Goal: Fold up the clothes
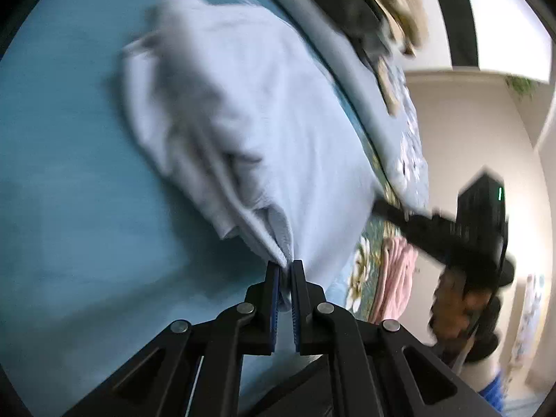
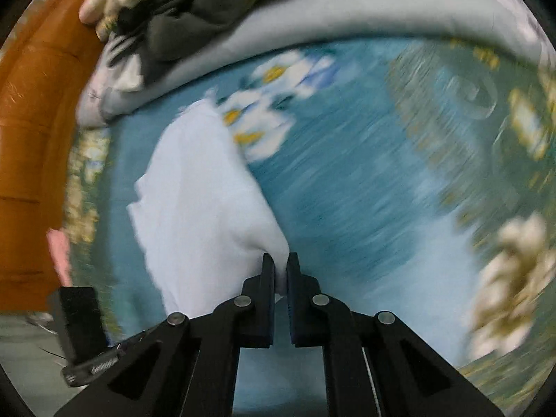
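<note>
Left wrist view: both tongs are pinching a pale garment (image 1: 243,104).
Left tongs (image 1: 285,271) and right tongs (image 2: 280,260) are gripping its edges over open blue bedsheet (image 1: 69,173); blur is hiding detail.

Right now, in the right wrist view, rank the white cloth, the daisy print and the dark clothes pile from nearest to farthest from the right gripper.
1. White cloth: pinched in the right gripper, trailing left.
2. Daisy print: on the sheet beyond, centre.
3. Dark clothes pile: far back, upper left.

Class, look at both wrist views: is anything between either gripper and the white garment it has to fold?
Nothing visible. The left gripper and right gripper are each shut directly on an edge of the white garment, over the blue bedspread.
</note>
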A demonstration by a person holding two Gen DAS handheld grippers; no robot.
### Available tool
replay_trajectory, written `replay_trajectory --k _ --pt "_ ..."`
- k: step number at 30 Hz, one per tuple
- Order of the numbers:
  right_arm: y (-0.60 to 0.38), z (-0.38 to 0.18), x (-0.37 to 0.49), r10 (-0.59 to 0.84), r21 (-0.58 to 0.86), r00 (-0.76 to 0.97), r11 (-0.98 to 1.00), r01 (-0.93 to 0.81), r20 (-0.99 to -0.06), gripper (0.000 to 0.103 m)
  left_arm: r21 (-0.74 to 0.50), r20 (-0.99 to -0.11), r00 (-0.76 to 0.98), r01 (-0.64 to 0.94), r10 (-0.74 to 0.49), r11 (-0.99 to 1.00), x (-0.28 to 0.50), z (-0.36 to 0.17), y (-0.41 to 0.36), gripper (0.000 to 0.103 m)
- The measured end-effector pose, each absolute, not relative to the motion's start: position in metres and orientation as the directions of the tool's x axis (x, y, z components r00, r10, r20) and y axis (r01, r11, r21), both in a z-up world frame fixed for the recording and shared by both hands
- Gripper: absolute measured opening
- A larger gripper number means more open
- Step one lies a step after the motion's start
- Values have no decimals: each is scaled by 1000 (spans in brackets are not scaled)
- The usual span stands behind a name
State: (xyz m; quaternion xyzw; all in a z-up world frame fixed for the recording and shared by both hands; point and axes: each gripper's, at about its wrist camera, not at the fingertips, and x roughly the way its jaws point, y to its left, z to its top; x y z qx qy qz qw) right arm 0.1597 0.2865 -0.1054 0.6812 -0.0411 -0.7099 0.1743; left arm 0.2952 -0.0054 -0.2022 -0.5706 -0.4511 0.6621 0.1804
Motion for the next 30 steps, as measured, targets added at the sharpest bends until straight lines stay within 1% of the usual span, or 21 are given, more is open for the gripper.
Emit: replay_trajectory --k 3,5,7,8,10,11,12,13,16,17,18,19,20,22,25,28,30 --pt "290 -102 136 -258 249 -18 -945 213 -966 6 -812 -581 -259 250 771 -528 287 -197 3 7" --pt "293 -105 125 -248 238 -26 -951 195 -968 6 -810 -586 -274 226 763 -541 288 -184 -11 8" --pt "297 -112 118 -252 244 -24 -954 176 -967 6 -800 -600 -310 225 738 -556 292 -176 -32 10" --pt "297 -116 115 -248 240 -22 -954 177 -969 6 -777 -628 -340 238 700 -582 290 -173 -47 12" --pt "298 -128 109 -245 239 -19 -956 170 -969 6 -728 -683 -376 275 626 -628 280 -174 -69 26" --pt "303 -132 108 -259 254 -19 -955 153 -966 6 -712 -699 -393 304 597 -633 274 -176 -81 28" --pt "307 -135 108 -270 265 -22 -955 136 -963 7 -704 -707 -399 325 583 -632 268 -178 -88 32" --pt "312 -135 108 -266 260 -35 -958 119 -963 8 -698 -714 -400 340 574 -631 261 -181 -94 38" --pt "334 -132 114 -231 229 -106 -973 29 -967 10 -684 -729 -392 364 562 -633 243 -189 -105 50" --pt "341 -130 117 -228 231 -127 -973 -6 -965 16 -680 -732 -386 367 562 -635 238 -192 -106 53" --pt "348 -129 122 -235 243 -144 -969 -42 -961 16 -685 -728 -385 369 567 -628 235 -194 -107 59" --pt "355 -130 128 -290 304 -145 -950 -78 -946 18 -696 -718 -385 375 580 -613 236 -198 -108 62" --pt "360 -133 136 -358 374 -136 -921 -111 -924 32 -708 -706 -384 381 595 -594 238 -203 -111 63" --pt "362 -143 152 -454 467 -109 -869 -167 -884 48 -714 -699 -377 407 608 -570 238 -212 -108 69" --pt "356 -163 168 -521 524 -81 -817 -241 -850 48 -723 -686 -357 437 634 -536 231 -225 -98 75" --pt "353 -176 176 -531 533 -96 -789 -307 -842 48 -725 -680 -354 456 643 -516 222 -233 -87 77" --pt "352 -181 180 -537 538 -108 -768 -347 -837 48 -734 -670 -372 462 643 -497 218 -233 -85 77"
